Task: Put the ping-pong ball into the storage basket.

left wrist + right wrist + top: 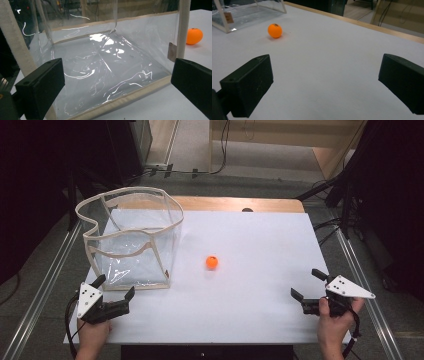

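An orange ball (212, 262) lies alone near the middle of the white table top (250, 245); it also appears in the left gripper view (194, 36) and the right gripper view (275, 30). A clear plastic bag with cream trim (131, 237) stands upright at the table's left, its mouth gaping. My left gripper (114, 286) rests at the near left corner, open and empty, jaws facing the clear bag (105, 65) close up. At the near right, my right gripper (308, 283) is open and empty, aimed across bare table toward the ball, a corner of the bag (247, 12) beyond.
A wooden edge (235, 203) borders the table's far side. Metal rails (47, 280) run along both sides of the table. Dark equipment and cables (350, 195) stand on the floor behind and to the right.
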A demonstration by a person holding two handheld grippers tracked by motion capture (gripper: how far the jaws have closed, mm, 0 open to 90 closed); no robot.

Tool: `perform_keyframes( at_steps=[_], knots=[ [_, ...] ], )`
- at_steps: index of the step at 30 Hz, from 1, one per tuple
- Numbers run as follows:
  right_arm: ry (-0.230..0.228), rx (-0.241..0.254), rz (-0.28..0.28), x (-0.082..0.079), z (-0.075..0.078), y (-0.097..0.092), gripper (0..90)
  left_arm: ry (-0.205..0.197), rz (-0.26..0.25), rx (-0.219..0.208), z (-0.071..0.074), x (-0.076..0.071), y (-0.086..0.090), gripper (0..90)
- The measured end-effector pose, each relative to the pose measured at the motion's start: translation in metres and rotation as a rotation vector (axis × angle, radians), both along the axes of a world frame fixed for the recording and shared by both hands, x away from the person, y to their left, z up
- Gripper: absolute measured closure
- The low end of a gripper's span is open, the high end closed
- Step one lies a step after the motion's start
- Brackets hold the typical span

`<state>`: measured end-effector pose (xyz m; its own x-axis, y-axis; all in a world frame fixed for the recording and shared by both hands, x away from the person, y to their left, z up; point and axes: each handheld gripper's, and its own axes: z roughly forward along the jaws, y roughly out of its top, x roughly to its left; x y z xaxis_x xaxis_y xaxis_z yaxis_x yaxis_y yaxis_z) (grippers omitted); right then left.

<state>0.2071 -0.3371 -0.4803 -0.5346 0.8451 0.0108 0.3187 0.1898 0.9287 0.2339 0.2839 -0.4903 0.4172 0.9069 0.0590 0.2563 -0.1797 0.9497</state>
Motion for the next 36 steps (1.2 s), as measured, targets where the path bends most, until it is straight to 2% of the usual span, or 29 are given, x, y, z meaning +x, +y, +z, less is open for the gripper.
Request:
perform_keyframes(
  at_steps=[6,7,15,21,36],
  knots=[
    [0.037,0.04,0.048,0.006,0.01,0.003,0.0,0.001,0.001,0.003,0.0,0.0,0.0,0.0],
    [0.048,0.02,0.062,0.01,0.018,0.005,0.0,-0.001,0.002,0.003,0.0,0.0,0.0,0.0],
    [0.061,-0.024,0.1,0.025,0.03,0.015,0.0,-0.001,0.001,0.004,0.0,0.0,0.0,0.0],
    [0.065,-0.007,0.135,0.033,0.037,0.02,0.0,-0.001,0.001,0.005,0.0,0.0,-0.001,0.0],
    [0.06,-0.041,0.178,0.052,0.059,0.038,0.0,0.0,0.0,0.004,0.0,0.0,-0.001,0.0]
  ],
)
